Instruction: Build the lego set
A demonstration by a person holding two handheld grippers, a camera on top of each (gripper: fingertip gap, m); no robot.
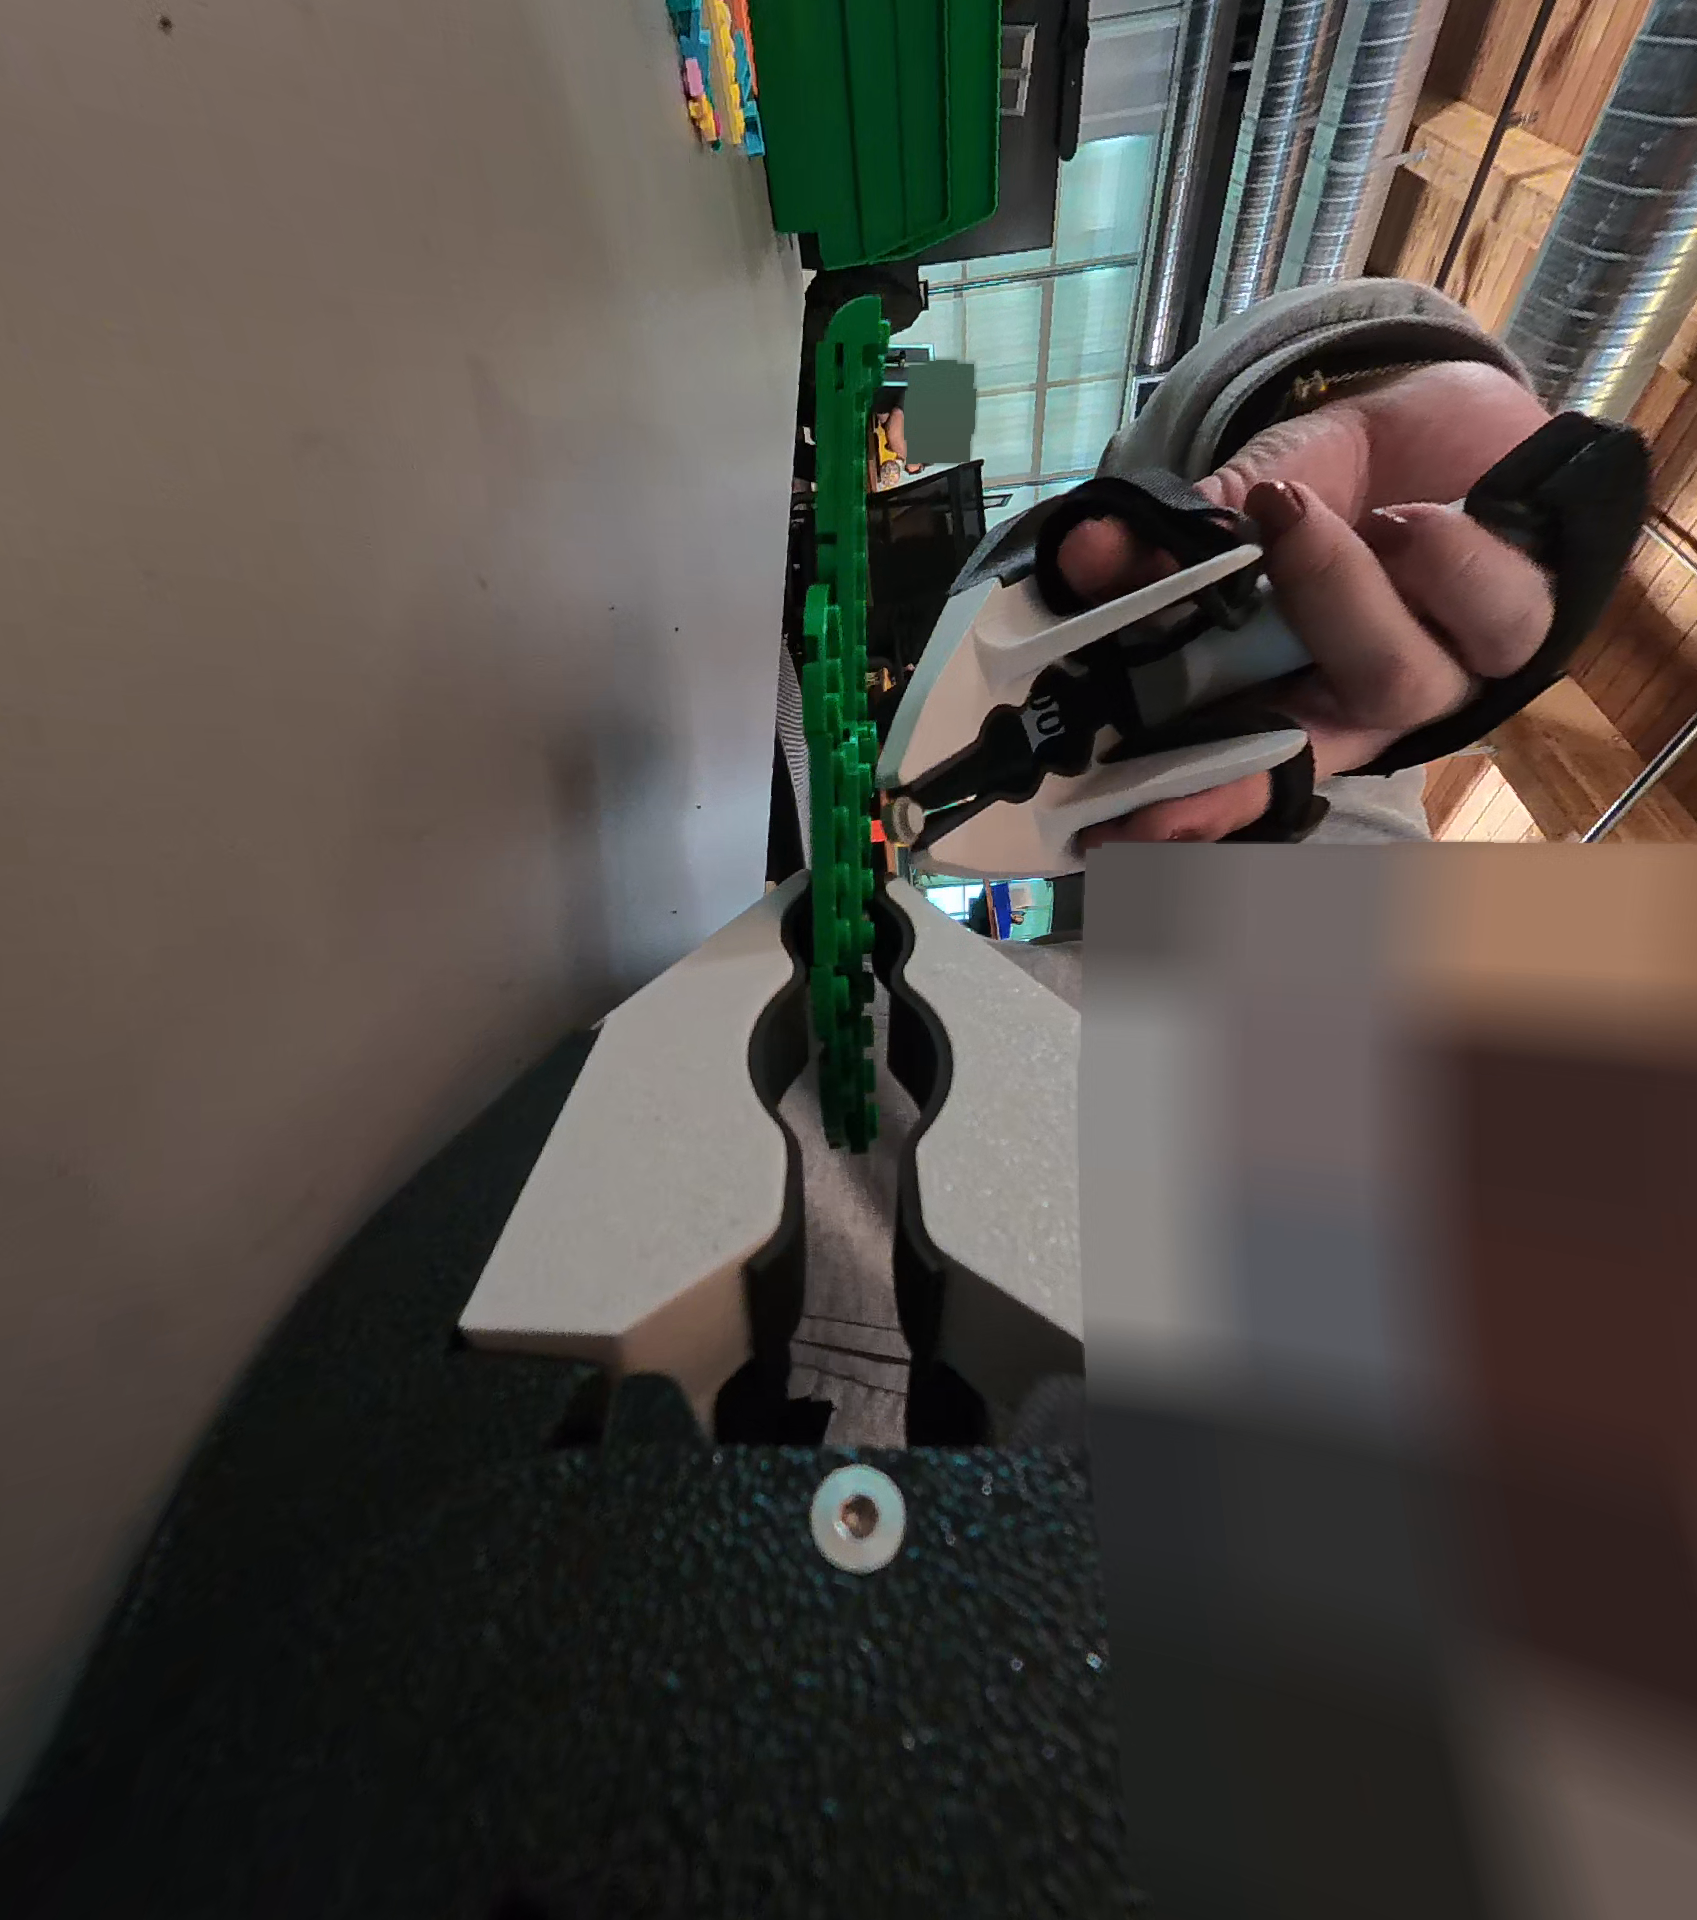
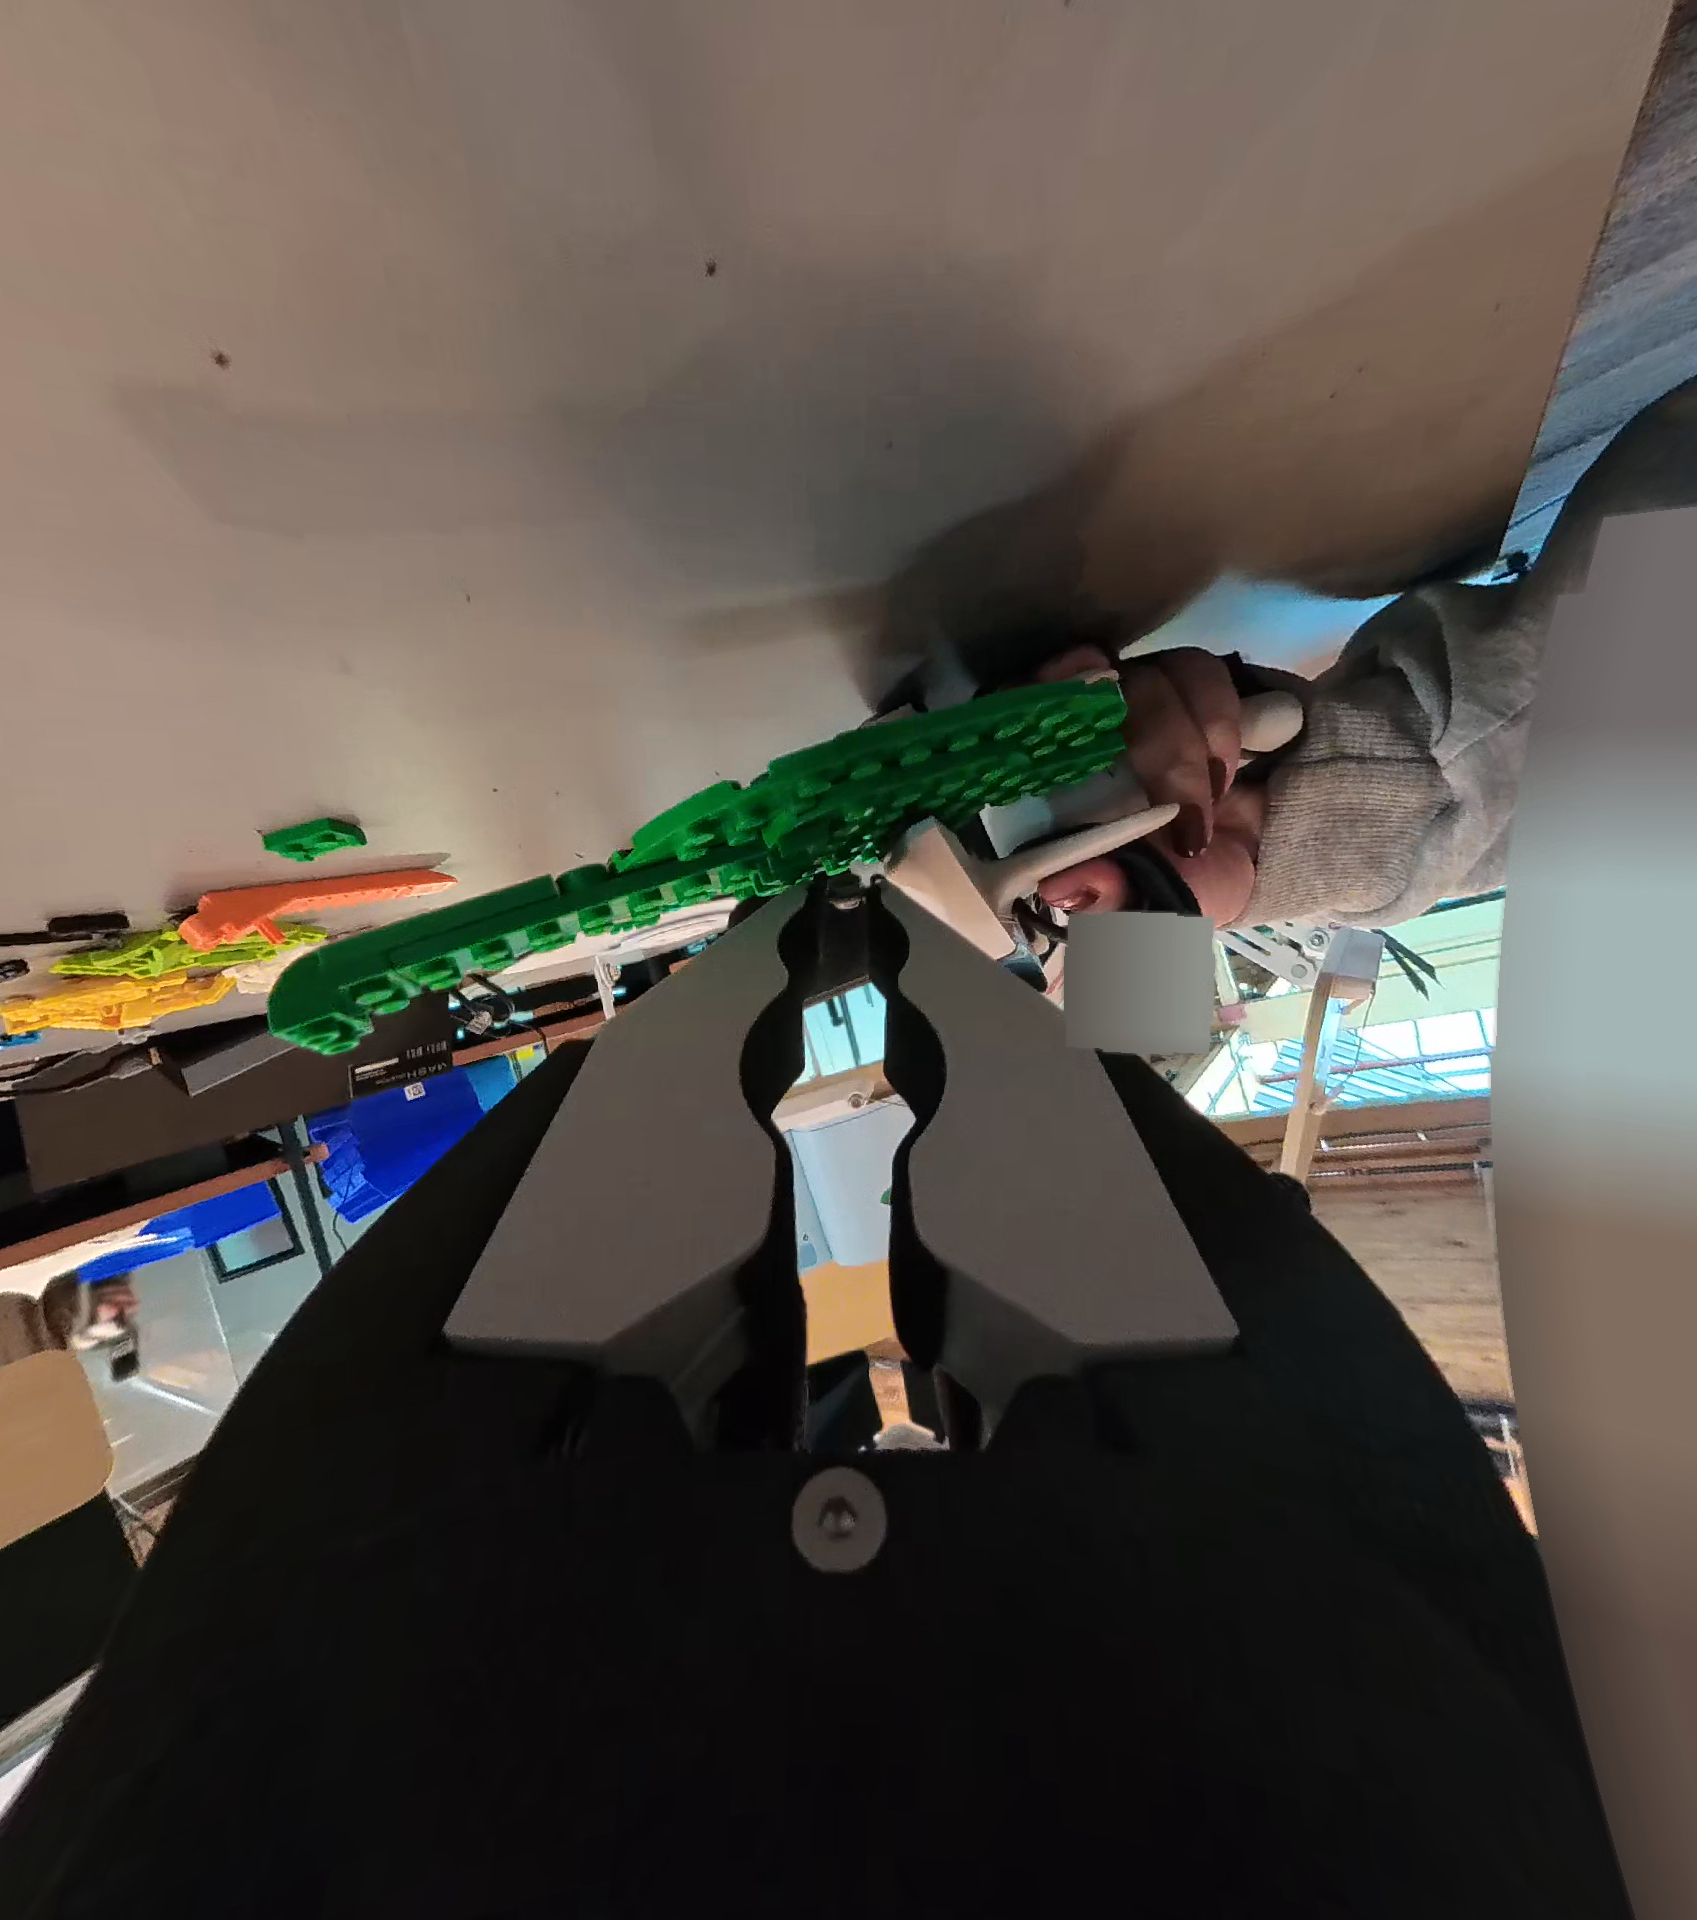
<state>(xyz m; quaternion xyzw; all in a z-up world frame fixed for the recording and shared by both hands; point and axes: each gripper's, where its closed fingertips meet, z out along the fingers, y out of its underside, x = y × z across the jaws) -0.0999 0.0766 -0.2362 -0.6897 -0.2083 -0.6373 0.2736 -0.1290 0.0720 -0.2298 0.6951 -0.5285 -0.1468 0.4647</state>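
My left gripper [image 1: 844, 904] is shut on a long green studded plate assembly [image 1: 844, 623], which I see edge-on between the pads and held off the pale table [image 1: 304, 623]. My right gripper [image 1: 901, 821] comes in from the right, shut on a small grey round piece [image 1: 904, 821] that is pressed against the side of the plate. In the right wrist view, my right gripper [image 2: 846, 899] has its tips at the lower edge of the green plate [image 2: 719, 842]. One pale finger [image 2: 958, 873] of the left gripper and a gloved hand [image 2: 1187, 748] show behind the plate.
Green bins [image 1: 875, 125] and a heap of coloured bricks [image 1: 719, 73] stand at the table's far end. On the table lie an orange piece [image 2: 324, 899], yellow and lime pieces [image 2: 117, 987] and a small green piece [image 2: 312, 837]. A grey sleeve [image 2: 1395, 748] is at the right. The grippers are tip to tip, or close to it.
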